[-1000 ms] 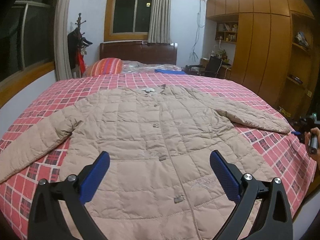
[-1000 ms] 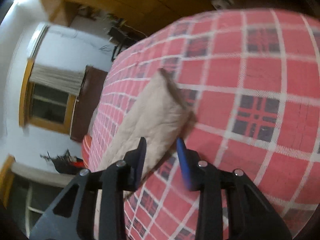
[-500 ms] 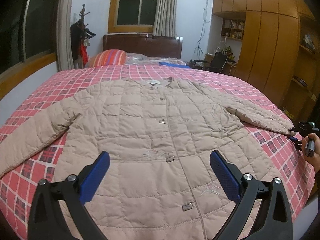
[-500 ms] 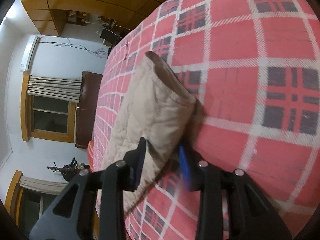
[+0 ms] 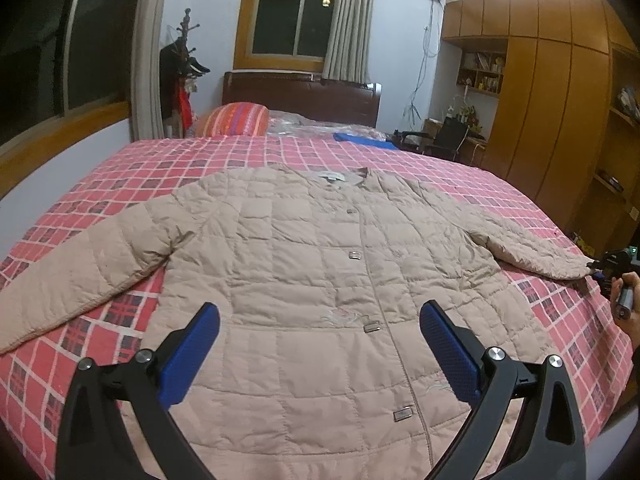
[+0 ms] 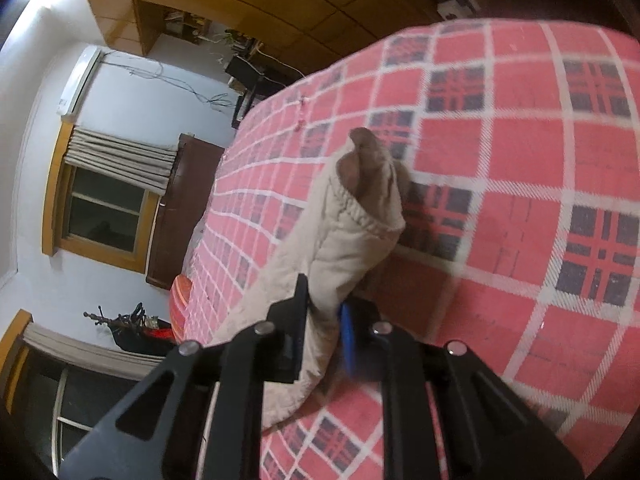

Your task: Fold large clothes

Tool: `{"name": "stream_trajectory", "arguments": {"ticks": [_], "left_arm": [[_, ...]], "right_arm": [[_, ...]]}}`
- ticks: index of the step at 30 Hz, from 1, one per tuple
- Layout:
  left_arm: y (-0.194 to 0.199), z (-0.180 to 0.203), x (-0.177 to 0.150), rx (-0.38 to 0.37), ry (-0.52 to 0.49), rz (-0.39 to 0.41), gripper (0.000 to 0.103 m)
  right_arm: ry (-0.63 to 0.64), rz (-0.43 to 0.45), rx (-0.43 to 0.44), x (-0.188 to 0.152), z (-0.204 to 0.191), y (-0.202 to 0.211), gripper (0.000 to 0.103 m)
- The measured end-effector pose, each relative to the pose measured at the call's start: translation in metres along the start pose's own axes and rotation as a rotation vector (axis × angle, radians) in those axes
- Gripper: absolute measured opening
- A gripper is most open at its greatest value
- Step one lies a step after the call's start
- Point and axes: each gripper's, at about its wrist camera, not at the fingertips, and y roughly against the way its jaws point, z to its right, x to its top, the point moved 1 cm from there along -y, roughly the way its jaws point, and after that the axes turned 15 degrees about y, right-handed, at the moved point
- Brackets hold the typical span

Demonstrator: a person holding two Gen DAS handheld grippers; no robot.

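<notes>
Starting at our right gripper [image 6: 324, 316], we have its two fingers pinched narrow onto the cuff [image 6: 360, 208] of the jacket's sleeve, with the quilted cloth bunched between the black finger and the blue pad and the cuff end standing up a little off the bedspread [image 6: 560, 168]. In the left wrist view the same gripper sits far out at the bed's right edge, a hand [image 5: 628, 300] wrapped round its handle, touching the sleeve tip. Our left gripper [image 5: 320, 340] hangs wide open above the lower front of the jacket [image 5: 320, 260], holding nothing; whether its fingers touch the cloth we cannot tell.

The beige quilted jacket lies front up and fastened, spread flat across the red checked bed, collar toward the headboard [image 5: 300, 96], both sleeves stretched out to the sides. We judge the folding barely begun: laying out is done and one cuff is gripped, but no sleeve is folded in over the body yet, and the body itself has still to be doubled up.

Plenty escapes us. The hem is cut off behind our left gripper's frame, and the far sleeve's cuff runs off the picture's edge. How deep the cuff sits in our right gripper is hidden by its own fingers.
</notes>
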Motion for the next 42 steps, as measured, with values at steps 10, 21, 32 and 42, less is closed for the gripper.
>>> {"name": "stream_trajectory", "arguments": {"ticks": [10, 21, 32, 42], "left_arm": [[0.009, -0.024, 0.014, 0.058, 0.041, 0.04, 0.1], [0.023, -0.032, 0.032, 0.055, 0.061, 0.052, 0.1], [0.042, -0.039, 0.03, 0.043, 0.055, 0.086, 0.1], [0.008, -0.013, 0.018, -0.027, 0.026, 0.005, 0.1]], "right_arm": [[0.267, 0.046, 0.036, 0.018, -0.104, 0.023, 0.014], [0.537, 0.021, 0.159, -0.019, -0.237, 0.028, 0.014], [0.444, -0.102, 0.262, -0.059, -0.2, 0.027, 0.04], [-0.099, -0.094, 0.084, -0.033, 0.027, 0.025, 0.06]]}}
